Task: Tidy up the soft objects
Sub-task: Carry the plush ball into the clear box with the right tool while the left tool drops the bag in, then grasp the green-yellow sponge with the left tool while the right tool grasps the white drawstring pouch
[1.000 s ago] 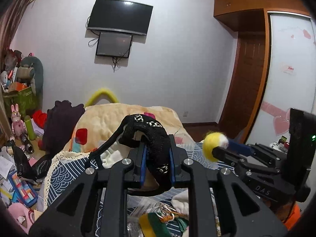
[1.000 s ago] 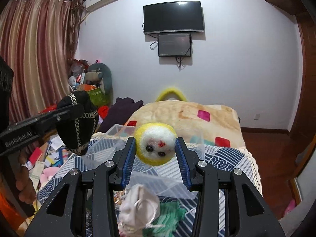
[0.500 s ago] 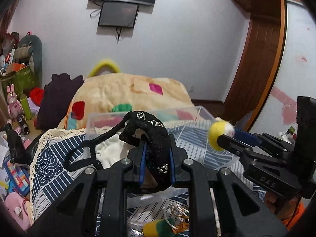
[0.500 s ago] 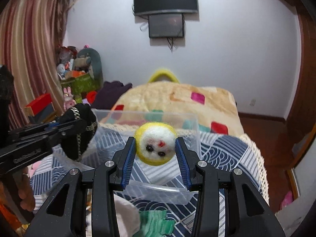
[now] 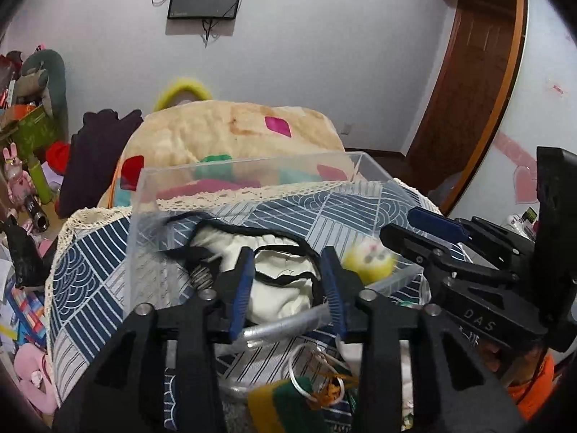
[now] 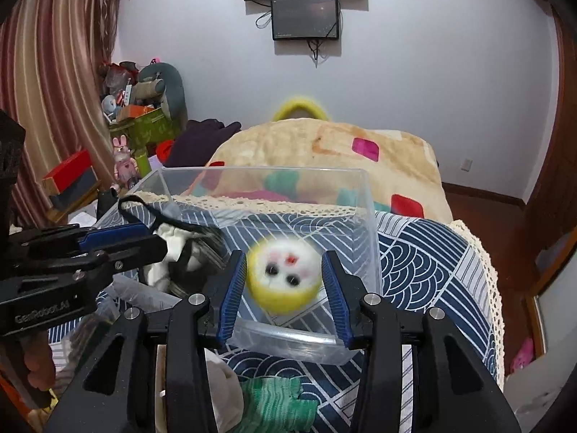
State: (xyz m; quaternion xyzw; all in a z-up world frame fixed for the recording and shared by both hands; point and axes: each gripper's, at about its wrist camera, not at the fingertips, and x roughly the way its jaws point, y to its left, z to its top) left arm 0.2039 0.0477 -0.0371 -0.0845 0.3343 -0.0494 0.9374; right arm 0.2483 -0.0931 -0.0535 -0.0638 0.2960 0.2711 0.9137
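Observation:
A clear plastic bin [image 5: 151,195] [image 6: 364,216] stands on the blue patterned cloth. My left gripper [image 5: 288,281] is open over the bin's near side; a black-and-white soft item with a chain [image 5: 277,274] [image 6: 180,249] lies in the bin below it. My right gripper [image 6: 283,281] is open. The yellow-and-white felt ball with a face [image 6: 283,276] is blurred between its pads, inside the bin, apart from both. The ball also shows in the left wrist view [image 5: 369,258], beside the right gripper [image 5: 411,231].
A green knitted piece [image 6: 274,397] and a white soft item [image 6: 223,386] lie on the cloth in front of the bin. A yellow-green striped item with rings [image 5: 285,400] lies near me. A beige blanket [image 6: 324,151] lies behind. Clutter stands at the left.
Both grippers moved down over the bin and opened. The black item left the left gripper and lies in the bin. The yellow ball left the right gripper's pads and is dropping.

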